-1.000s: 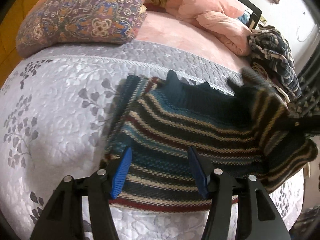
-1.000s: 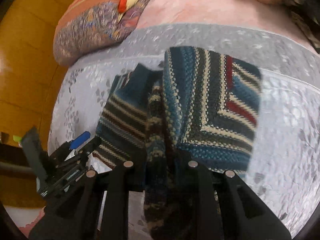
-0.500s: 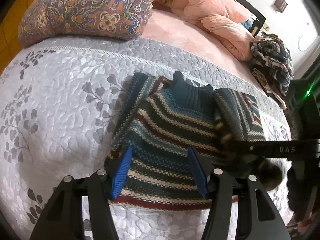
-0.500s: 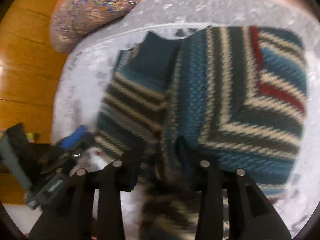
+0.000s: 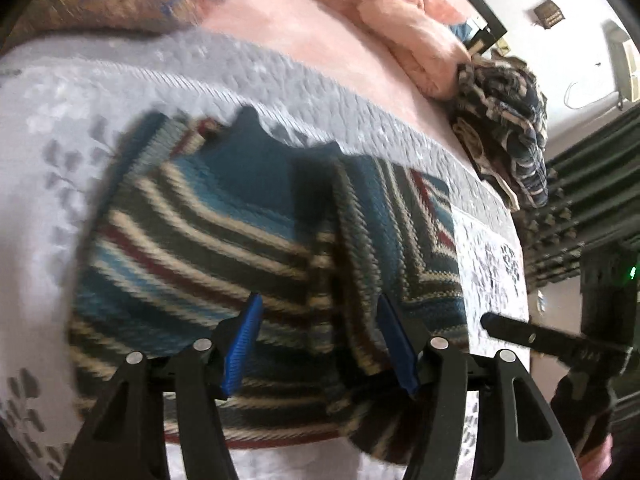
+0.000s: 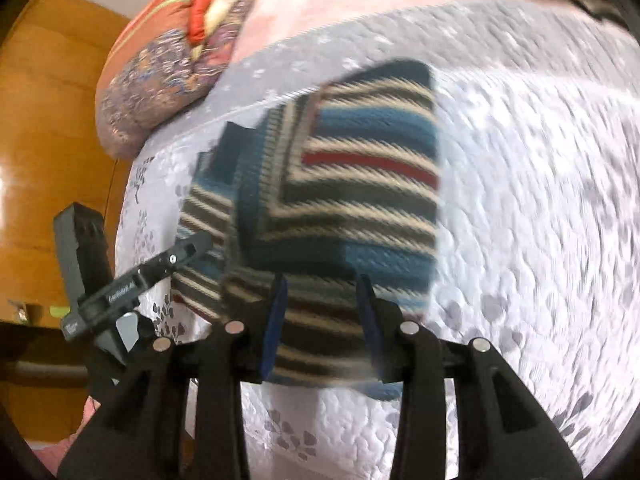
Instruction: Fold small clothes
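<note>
The sweater point(image 5: 224, 240) is laid on the quilt point(image 6: 540, 200); both the left gripper point(image 5: 320, 340) and right gripper point(image 6: 322, 320) are spread, seemingly untouching.

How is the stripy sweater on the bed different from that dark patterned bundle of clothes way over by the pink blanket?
The striped sweater lies spread flat with one side folded over; the dark patterned bundle is crumpled in a heap. The sweater has teal, cream and red stripes; the bundle is dark blue and cream. The sweater sits on the grey quilt, right before both grippers; the bundle sits at the far edge. Both are clothes on the bed.
</note>
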`<state>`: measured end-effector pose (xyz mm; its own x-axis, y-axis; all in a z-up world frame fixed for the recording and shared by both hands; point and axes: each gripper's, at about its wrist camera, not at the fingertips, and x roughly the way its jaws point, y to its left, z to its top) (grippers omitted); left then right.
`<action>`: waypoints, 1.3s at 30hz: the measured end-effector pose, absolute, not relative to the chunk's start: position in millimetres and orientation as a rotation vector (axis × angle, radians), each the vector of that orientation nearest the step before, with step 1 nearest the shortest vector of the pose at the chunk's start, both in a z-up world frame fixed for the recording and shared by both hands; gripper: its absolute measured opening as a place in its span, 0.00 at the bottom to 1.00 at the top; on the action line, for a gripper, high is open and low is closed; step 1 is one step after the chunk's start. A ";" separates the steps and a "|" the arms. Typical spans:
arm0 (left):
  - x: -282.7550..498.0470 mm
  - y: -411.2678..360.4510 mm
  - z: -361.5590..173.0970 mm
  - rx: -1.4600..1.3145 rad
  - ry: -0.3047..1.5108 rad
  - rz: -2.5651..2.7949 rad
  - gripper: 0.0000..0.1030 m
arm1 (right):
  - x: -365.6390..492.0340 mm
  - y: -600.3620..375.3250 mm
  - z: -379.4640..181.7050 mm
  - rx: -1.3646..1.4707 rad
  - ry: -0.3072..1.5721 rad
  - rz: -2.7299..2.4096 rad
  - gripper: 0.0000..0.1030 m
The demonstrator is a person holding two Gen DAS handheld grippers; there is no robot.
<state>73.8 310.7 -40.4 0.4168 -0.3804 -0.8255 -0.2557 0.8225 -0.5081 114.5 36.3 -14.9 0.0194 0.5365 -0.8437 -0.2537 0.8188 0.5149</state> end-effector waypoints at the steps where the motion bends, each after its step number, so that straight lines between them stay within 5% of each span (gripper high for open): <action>1: 78.4 306.4 -47.2 -0.658 1.180 -0.098 0.58 | 113.3 29.3 -20.7 0.263 1.432 0.622 0.35; 12: 102.0 280.0 -77.4 -0.781 1.229 -0.169 0.61 | 106.7 9.7 -57.6 0.388 1.451 0.659 0.35; 16: 101.5 276.4 -70.9 -0.787 1.201 -0.151 0.23 | 104.1 9.8 -58.4 0.383 1.441 0.664 0.35; 19: 99.8 275.5 -61.5 -0.785 1.163 -0.135 0.18 | 100.8 10.5 -52.0 0.369 1.424 0.667 0.35; 39: 57.5 385.4 20.5 -0.627 0.969 -0.083 0.16 | 81.9 49.7 -42.4 0.385 1.405 0.748 0.44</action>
